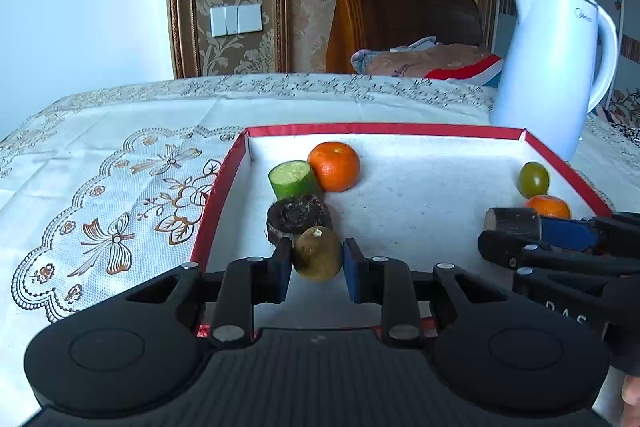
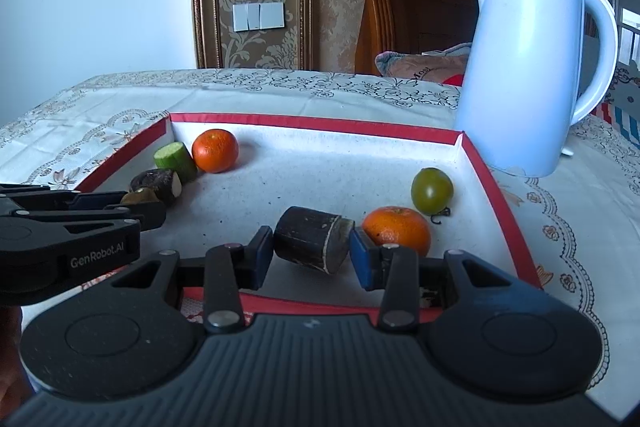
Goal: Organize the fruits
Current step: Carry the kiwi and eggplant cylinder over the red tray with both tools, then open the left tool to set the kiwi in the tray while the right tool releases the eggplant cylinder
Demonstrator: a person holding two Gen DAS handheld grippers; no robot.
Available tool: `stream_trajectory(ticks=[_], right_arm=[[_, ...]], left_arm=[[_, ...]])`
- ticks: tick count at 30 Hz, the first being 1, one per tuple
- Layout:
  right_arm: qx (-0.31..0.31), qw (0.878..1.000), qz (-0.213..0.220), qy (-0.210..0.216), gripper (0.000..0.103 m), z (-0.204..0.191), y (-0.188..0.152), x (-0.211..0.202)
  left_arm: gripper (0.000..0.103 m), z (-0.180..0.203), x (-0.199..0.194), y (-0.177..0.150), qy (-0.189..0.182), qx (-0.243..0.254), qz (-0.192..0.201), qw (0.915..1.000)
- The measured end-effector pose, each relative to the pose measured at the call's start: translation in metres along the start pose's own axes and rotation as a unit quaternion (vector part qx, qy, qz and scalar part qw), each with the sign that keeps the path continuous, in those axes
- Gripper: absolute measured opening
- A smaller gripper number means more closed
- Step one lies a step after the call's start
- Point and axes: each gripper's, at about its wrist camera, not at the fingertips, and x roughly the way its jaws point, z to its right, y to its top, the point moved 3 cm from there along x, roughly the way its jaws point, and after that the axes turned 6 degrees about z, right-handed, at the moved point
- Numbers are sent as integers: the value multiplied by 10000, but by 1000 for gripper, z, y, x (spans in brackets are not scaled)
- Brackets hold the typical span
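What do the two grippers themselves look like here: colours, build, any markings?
Both are matte black plastic with linkage arms on silver pivot pins, blue pads on the fingers and ribbed bodies with round side housings. The left gripper shows white "GenRobot.AI" lettering on its side in the right wrist view. The right gripper shows partial white letters. No cables or sleeves visible.

left tongs (image 1: 318,269) grip brown fruit (image 1: 318,254) | red tray (image 1: 224,187)

Lighting: cool, bright daylight, soft shadows, mild sheen on kettle (image 2: 528,75); fisheye edges curved, corners vignetted, focus sharp.
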Motion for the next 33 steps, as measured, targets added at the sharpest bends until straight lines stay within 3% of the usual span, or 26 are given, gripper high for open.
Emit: stream_trajectory(ticks=[14, 23, 25, 26, 27, 33], right_arm=[[304, 9984, -105, -458, 38, 16, 7, 28], [410, 9981, -82, -457, 38, 19, 6, 27], [473, 9979, -116, -417, 38, 20, 6, 27], [493, 9979, -116, -402, 38, 21, 6, 27], [496, 9979, -106, -396, 39, 21, 6, 26], [476, 9981, -47, -380, 49, 19, 7, 22]], left_arm=[[27, -6, 28, 8, 396, 20, -17, 9992], [28, -7, 27, 7, 394, -15, 5, 9992], [35, -8, 27, 6, 462, -38, 8, 9989], [51, -9, 27, 6, 469, -76, -2, 9989], [59, -10, 27, 7, 332, -104, -7, 9994], [61, -6, 26, 6, 350, 9, 4, 9994]])
